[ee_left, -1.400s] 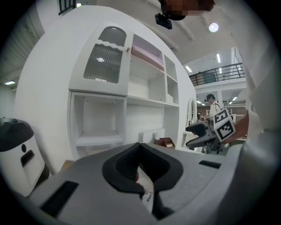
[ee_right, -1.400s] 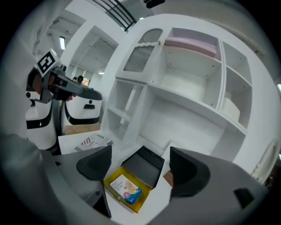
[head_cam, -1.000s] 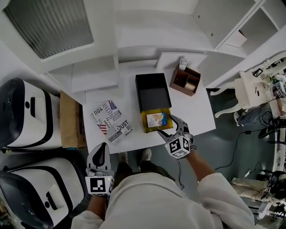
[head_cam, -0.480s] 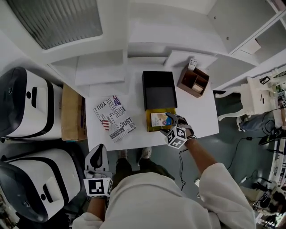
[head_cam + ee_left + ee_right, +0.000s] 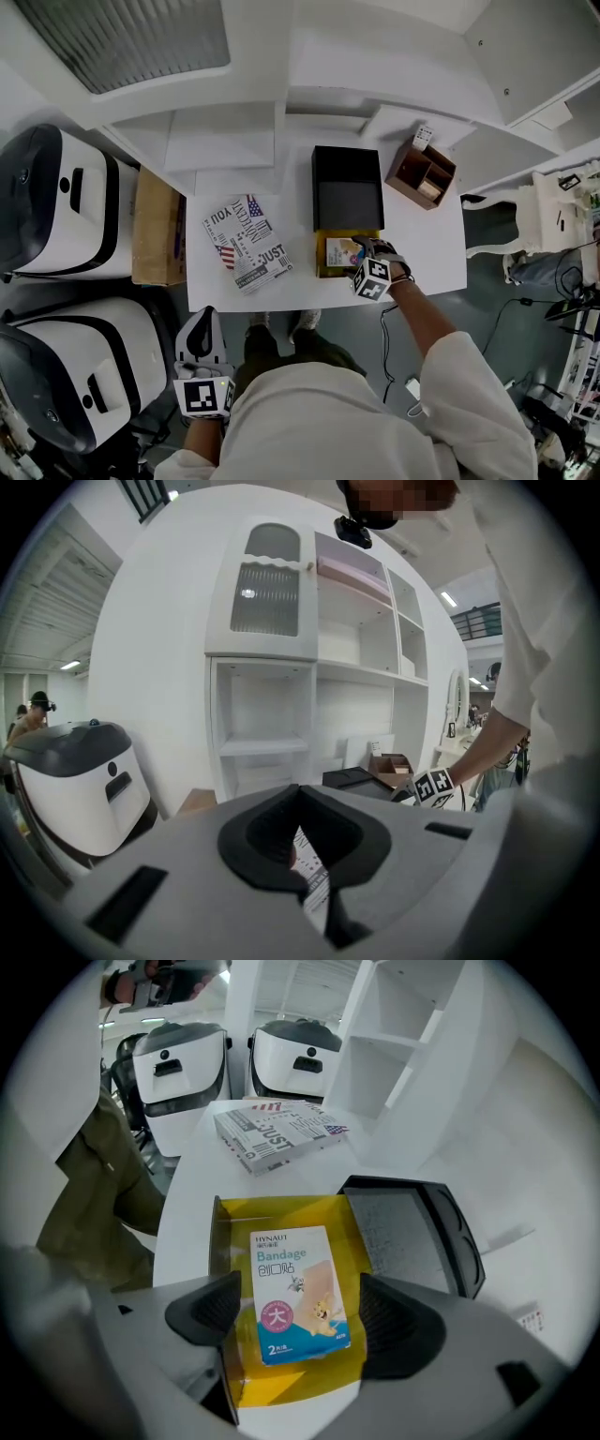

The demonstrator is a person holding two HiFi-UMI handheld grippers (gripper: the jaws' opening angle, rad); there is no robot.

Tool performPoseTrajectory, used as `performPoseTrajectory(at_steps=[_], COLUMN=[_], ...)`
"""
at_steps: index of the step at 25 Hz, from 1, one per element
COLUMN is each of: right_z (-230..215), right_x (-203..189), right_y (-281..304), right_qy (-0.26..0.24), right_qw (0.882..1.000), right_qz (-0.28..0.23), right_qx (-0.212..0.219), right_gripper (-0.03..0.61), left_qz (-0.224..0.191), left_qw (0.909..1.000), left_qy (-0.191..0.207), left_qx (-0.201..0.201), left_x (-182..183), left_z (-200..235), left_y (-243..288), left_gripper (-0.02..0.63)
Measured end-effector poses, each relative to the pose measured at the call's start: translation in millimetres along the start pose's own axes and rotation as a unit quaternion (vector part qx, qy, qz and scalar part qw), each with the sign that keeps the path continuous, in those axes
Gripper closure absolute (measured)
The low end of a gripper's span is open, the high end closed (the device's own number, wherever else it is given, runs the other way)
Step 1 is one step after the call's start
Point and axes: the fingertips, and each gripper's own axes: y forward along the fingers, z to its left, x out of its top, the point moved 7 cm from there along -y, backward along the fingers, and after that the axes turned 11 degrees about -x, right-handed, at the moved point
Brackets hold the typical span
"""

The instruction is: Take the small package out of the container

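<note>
The small package, a blue and white bandage box (image 5: 295, 1293), lies flat in an open yellow container (image 5: 281, 1218) at the table's front edge, next to a black box (image 5: 412, 1232). My right gripper (image 5: 300, 1314) is open, with one jaw on each side of the package and close above it. In the head view the right gripper (image 5: 367, 255) covers part of the yellow container (image 5: 328, 261). My left gripper (image 5: 204, 321) hangs low in front of the table, off its left front corner, shut on nothing. In its own view the left gripper (image 5: 307, 878) shows only a thin slit.
A box printed with flags and words (image 5: 246, 242) lies on the left half of the white table (image 5: 427, 246). A brown wooden organiser (image 5: 422, 174) stands at the back right. A cardboard box (image 5: 155, 225) and two white machines (image 5: 56, 202) are left of the table.
My right gripper has moved forward from the table's front edge to over the yellow container, its jaws now straddling the package. The left gripper stays low and shut.
</note>
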Motion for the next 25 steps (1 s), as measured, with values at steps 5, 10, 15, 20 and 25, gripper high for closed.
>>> performPoseTrajectory(at_steps=[5, 10, 15, 20, 25], right_z=[0, -1, -1, -2, -2], right_x=[-4, -6, -9, -7, -6], right_y=[17, 33, 46, 51, 52], right_qy=[-0.018, -0.026, -0.030, -0.040, -0.046], right_qw=[0.999, 0.998, 0.994, 0.989, 0.988], right_qz=[0.016, 0.033, 0.052, 0.064, 0.071], right_qx=[0.030, 0.055, 0.090, 0.126, 0.130], right_gripper=[0.161, 0.161, 0.160, 0.160, 0.160], left_qz=[0.018, 0.013, 0.032, 0.045, 0.047], left_qw=[0.9997, 0.9996, 0.9991, 0.9984, 0.9985], left_qy=[-0.003, -0.008, -0.004, -0.005, -0.007], left_qx=[0.015, 0.022, 0.029, 0.032, 0.029], left_x=[-7, -7, -9, -10, -10], left_z=[3, 5, 6, 8, 8], left_y=[-1, 0, 0, 3, 7], left_gripper=[0.606, 0.606, 0.606, 0.606, 0.606])
